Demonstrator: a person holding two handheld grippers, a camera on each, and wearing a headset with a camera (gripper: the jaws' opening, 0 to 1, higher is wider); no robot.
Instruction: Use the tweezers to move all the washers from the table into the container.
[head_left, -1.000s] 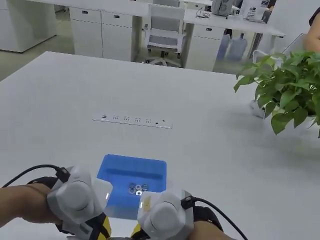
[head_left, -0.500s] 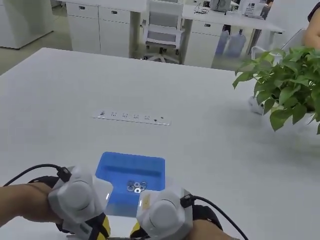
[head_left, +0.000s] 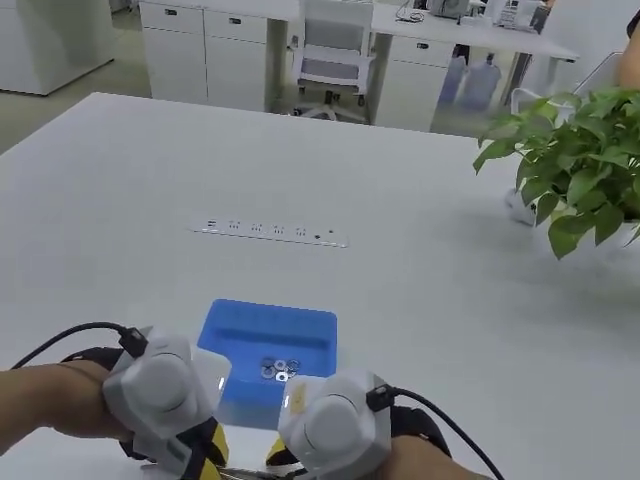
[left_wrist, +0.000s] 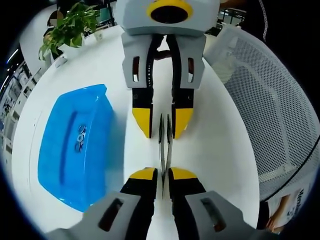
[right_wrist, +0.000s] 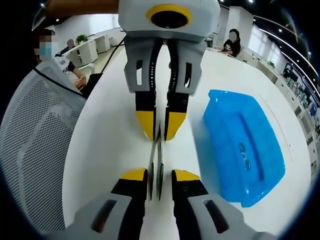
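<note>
The left gripper (left_wrist: 162, 176) is pinching one end of the tweezers (left_wrist: 161, 142), its jaws nearly together. Just beyond, the blue container (head_left: 232, 325) is sitting on the counter (head_left: 430, 300), holding a small cluster of washers (head_left: 280, 371) on its floor. The right gripper (right_wrist: 160, 176) is straddling the tweezers' other end, jaws narrowly apart; whether it is gripping, I cannot tell.

An office: white desks (head_left: 470, 32), swivel chair (head_left: 335, 58), potted plant (head_left: 580, 165).

Washers (head_left: 280, 371) clustered in blue container (head_left: 262, 316); metal tweezers (left_wrist: 164, 142) beside it.
</note>
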